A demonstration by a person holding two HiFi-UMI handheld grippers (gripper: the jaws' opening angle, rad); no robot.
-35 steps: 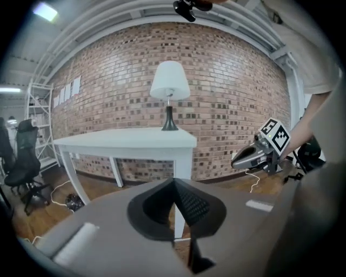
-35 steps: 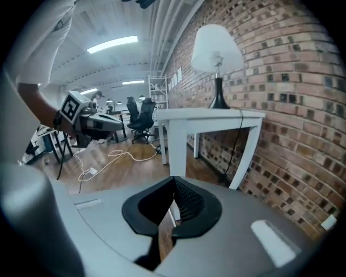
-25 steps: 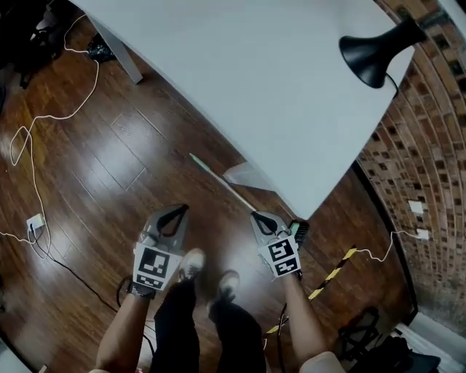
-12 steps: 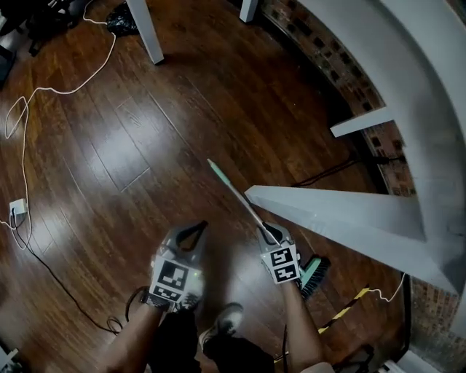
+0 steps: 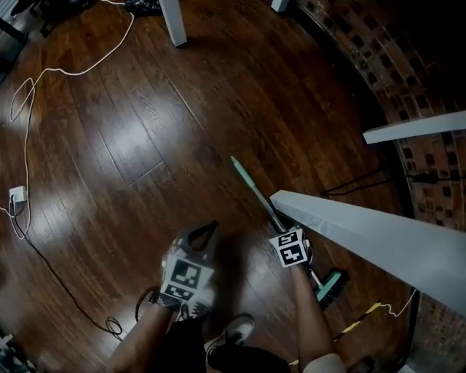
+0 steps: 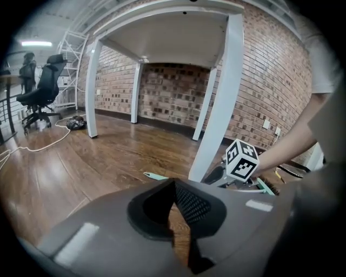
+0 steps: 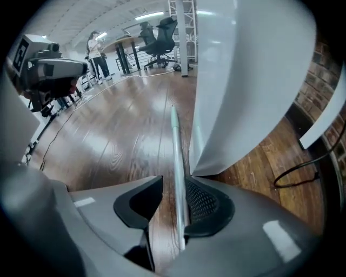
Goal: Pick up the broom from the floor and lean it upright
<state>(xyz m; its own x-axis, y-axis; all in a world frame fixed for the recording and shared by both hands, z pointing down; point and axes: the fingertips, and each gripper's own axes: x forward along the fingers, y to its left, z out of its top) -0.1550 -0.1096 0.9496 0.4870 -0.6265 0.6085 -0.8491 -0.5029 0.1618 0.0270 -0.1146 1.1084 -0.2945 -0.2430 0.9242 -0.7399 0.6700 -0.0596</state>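
Right hand-held gripper, jaws just opening; broom handle between them.

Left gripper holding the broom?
No, the left gripper has its jaws together with nothing between them, and the broom lies on the floor apart from it.

Loft-style open office or lab: bare brick wall on the far side, dark wood plank floor, white table near the wall, swivel office chairs and a white metal shelving rack far left, loose white cable along the floor, strip lights overhead.
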